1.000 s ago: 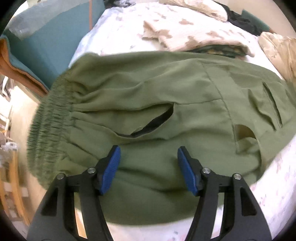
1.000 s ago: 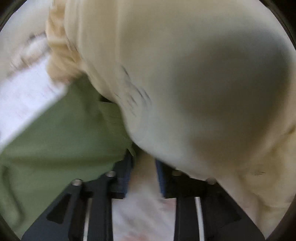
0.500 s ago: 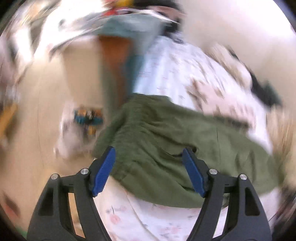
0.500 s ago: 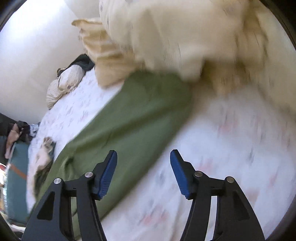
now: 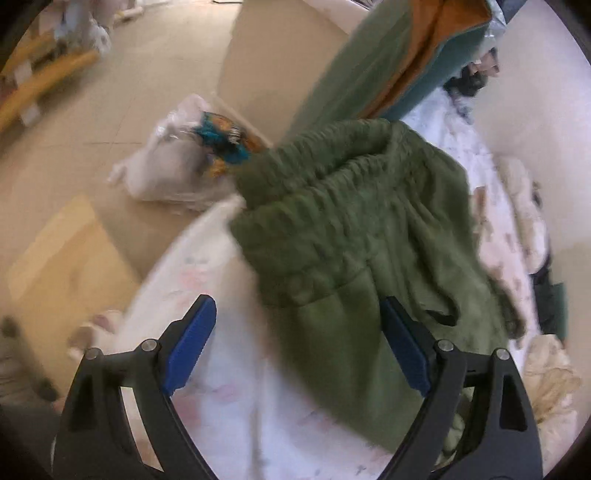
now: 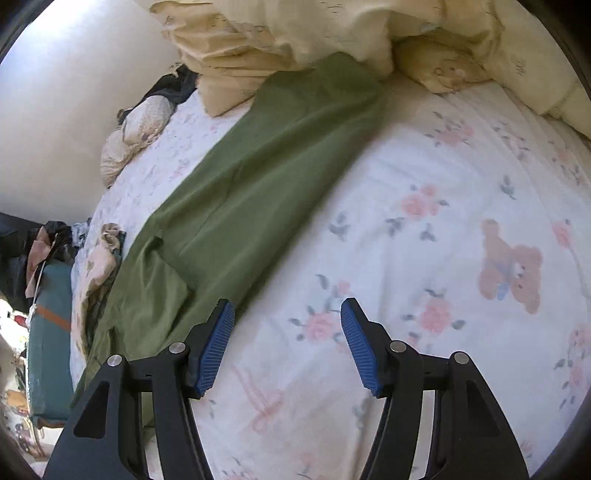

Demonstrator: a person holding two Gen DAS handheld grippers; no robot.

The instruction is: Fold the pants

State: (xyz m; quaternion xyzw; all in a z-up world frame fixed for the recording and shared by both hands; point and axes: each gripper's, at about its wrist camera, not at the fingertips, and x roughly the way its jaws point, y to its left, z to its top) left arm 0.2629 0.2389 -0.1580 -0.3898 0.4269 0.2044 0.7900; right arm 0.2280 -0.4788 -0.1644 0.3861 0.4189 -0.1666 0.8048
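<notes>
The olive green pants [image 5: 362, 236] lie on the floral bed sheet [image 5: 229, 398], with the elastic waistband bunched at the bed's edge. My left gripper [image 5: 299, 347] is open and empty, hovering just short of the waistband. In the right wrist view the pants' legs [image 6: 251, 184] stretch flat across the sheet toward the cream pillows. My right gripper [image 6: 288, 343] is open and empty above the bare sheet, just right of the pant leg's edge.
Cream pillows and a blanket [image 6: 295, 33] lie over the far leg ends. Other folded clothes [image 6: 99, 266] sit beside the pants. A white plastic bag [image 5: 177, 162] and a cardboard piece [image 5: 62, 266] lie on the floor. A teal and orange quilt [image 5: 424, 55] hangs nearby.
My left gripper pulled back and swung toward the waistband end at the bed's edge. My right gripper opened, let go of the cloth and drew back from the pillows over the sheet.
</notes>
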